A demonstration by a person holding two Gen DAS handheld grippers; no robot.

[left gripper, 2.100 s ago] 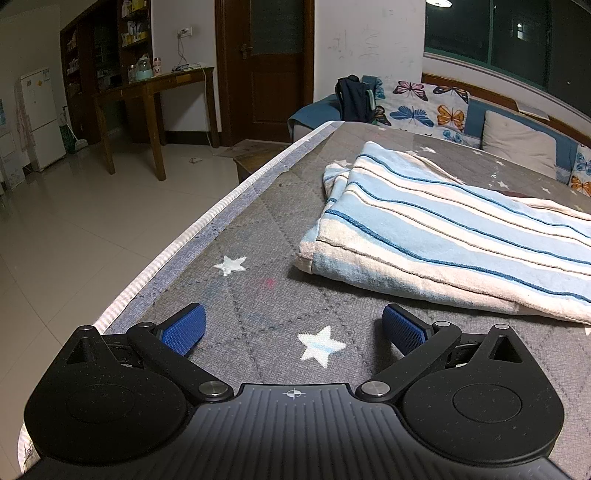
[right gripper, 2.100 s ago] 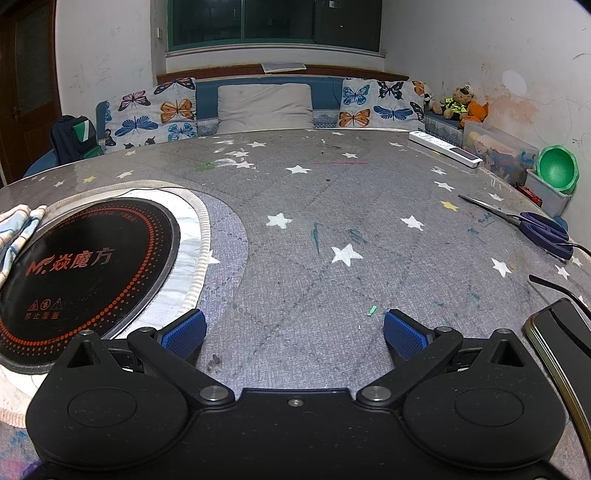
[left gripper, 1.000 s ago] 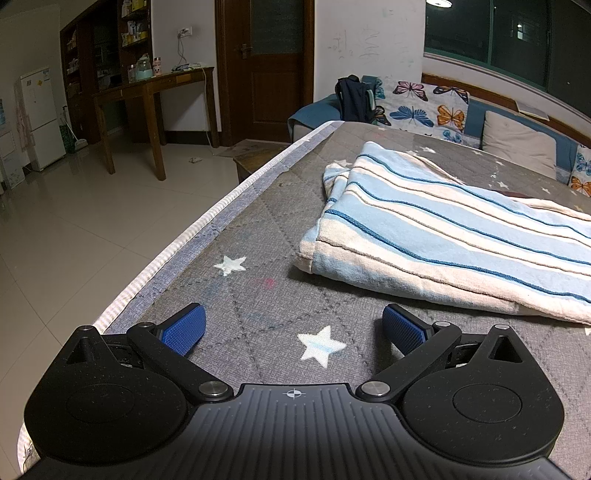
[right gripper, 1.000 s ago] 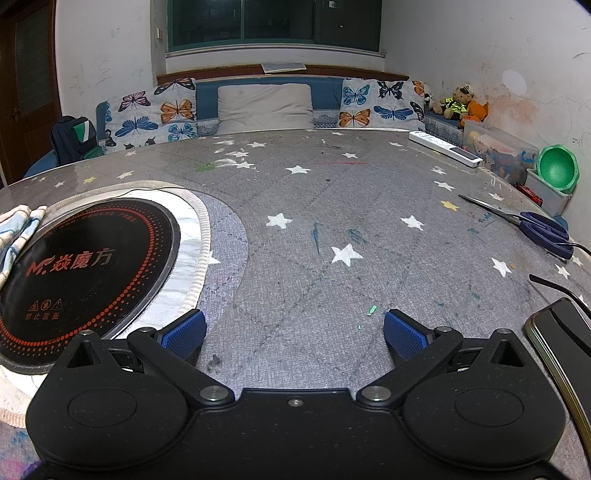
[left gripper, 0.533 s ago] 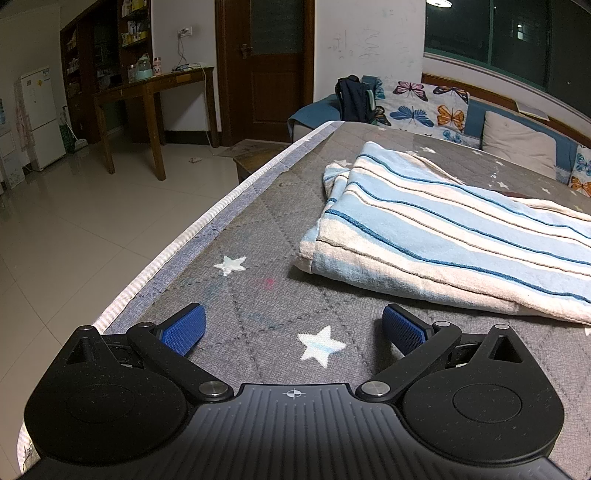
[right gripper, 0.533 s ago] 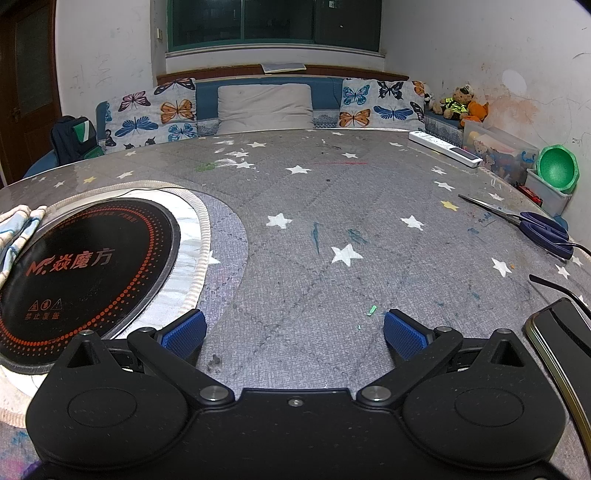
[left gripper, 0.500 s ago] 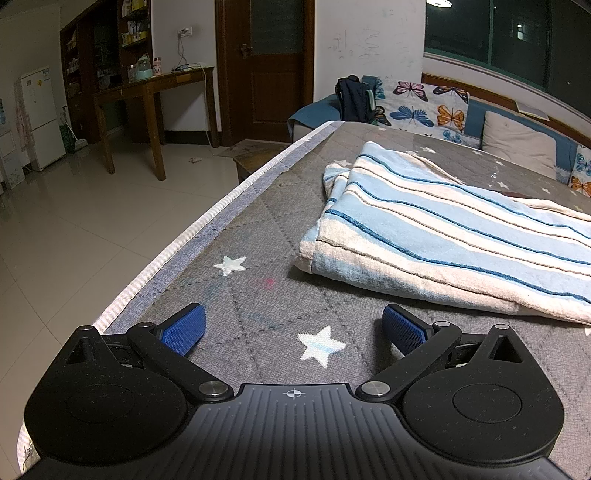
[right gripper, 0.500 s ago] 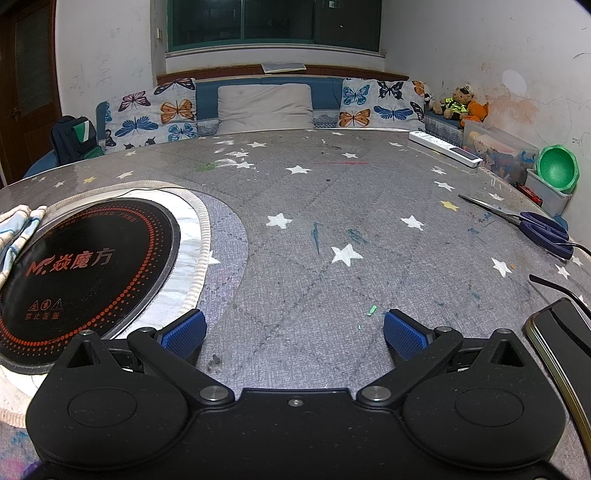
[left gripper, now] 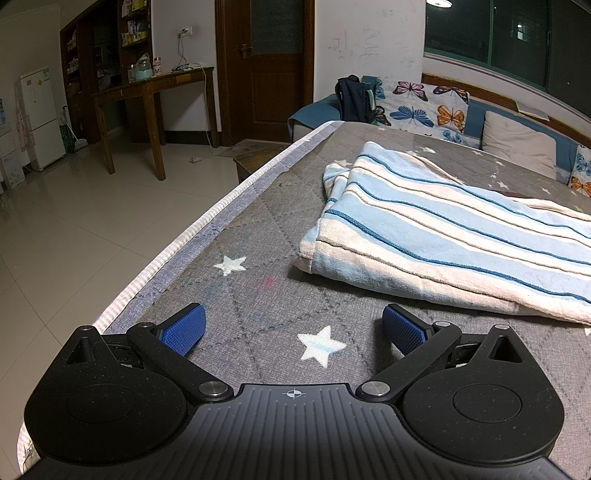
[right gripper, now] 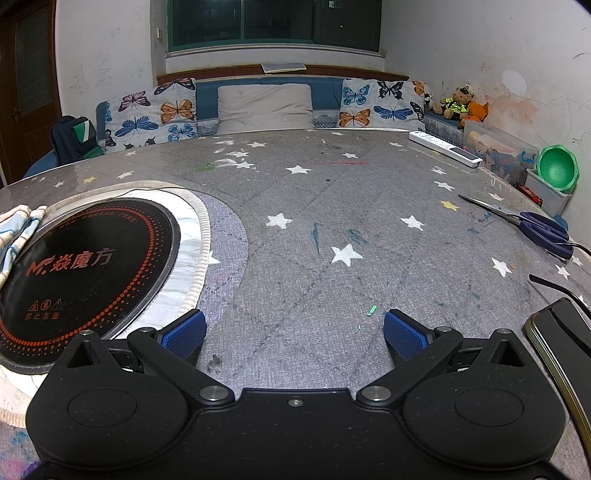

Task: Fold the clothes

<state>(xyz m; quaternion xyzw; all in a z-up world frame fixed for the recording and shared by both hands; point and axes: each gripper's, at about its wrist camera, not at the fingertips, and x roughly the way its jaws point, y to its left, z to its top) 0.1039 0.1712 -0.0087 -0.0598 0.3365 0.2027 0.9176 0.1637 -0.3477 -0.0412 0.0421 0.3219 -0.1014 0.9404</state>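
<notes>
A folded striped towel [left gripper: 454, 236] is laid on the star-patterned worktop [left gripper: 255, 295], just ahead of the left hand-held gripper [left gripper: 293, 326], whose jaws are spread apart. The right hand-held gripper [right gripper: 293, 326] is likewise spread, beside a round hotplate [right gripper: 85, 266].

To my left the pale tiled floor [left gripper: 74, 236] runs to a dark wooden door [left gripper: 275, 66], a wooden side table [left gripper: 147, 92] and a white fridge [left gripper: 38, 114] by tall shelves. Ahead, a dark window [right gripper: 273, 22] sits above a blue bench [right gripper: 258, 96] with butterfly cushions [right gripper: 155, 114]. Scuffed white walls [right gripper: 480, 44] close the room.
</notes>
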